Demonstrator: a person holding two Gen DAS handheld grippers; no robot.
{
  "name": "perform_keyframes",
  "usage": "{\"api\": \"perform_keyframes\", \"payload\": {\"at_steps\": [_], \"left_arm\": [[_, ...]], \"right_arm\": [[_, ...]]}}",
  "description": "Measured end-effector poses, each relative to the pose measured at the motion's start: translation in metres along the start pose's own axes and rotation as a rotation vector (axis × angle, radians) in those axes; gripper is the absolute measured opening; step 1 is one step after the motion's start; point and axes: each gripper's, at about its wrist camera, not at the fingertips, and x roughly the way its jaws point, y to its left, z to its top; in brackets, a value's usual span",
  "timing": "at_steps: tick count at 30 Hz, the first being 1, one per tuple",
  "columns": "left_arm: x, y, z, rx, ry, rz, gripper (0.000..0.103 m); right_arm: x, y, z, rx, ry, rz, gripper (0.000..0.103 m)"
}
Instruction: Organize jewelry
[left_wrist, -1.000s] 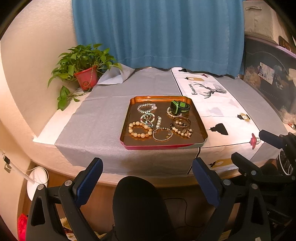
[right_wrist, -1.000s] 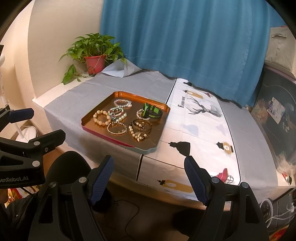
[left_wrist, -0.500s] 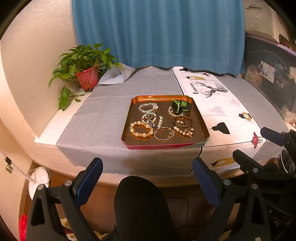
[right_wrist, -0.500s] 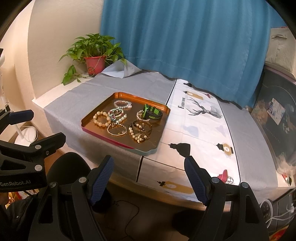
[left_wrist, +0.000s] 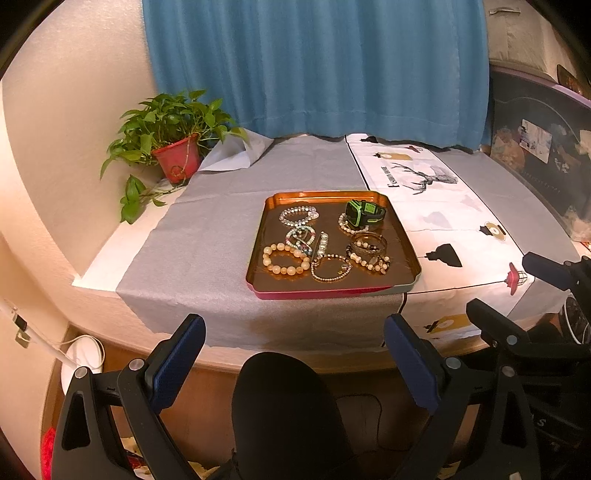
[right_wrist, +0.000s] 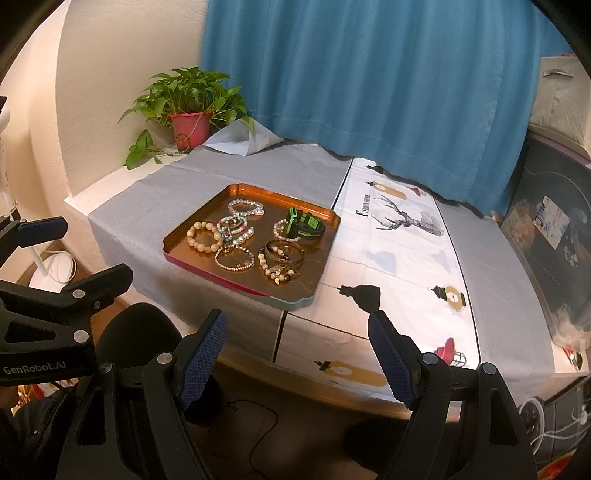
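An orange tray sits on the table near its front edge. It holds several bracelets: a large cream bead bracelet, a gold chain bracelet, a bangle, and a green and black watch. My left gripper is open and empty, below the table's front edge, short of the tray. My right gripper is open and empty, in front of the table, right of the tray.
A potted plant stands at the back left. A grey cloth and a white printed runner cover the table. A blue curtain hangs behind. A black chair back is below the left gripper.
Both grippers have drifted slightly toward the table; the tray appears a little higher and nearer. Both stay open and empty.
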Motion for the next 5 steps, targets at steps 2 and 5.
{"api": "perform_keyframes", "payload": {"at_steps": [2, 5], "left_arm": [[-0.0005, 0.0027, 0.0, -0.003, -0.002, 0.0, 0.097], [-0.0003, 0.0032, -0.0003, 0.0, -0.001, 0.002, 0.097]], "right_arm": [[0.0, 0.0003, 0.0, 0.001, -0.001, 0.0, 0.079], [-0.0001, 0.0007, 0.0004, 0.004, -0.002, 0.0, 0.079]]}}
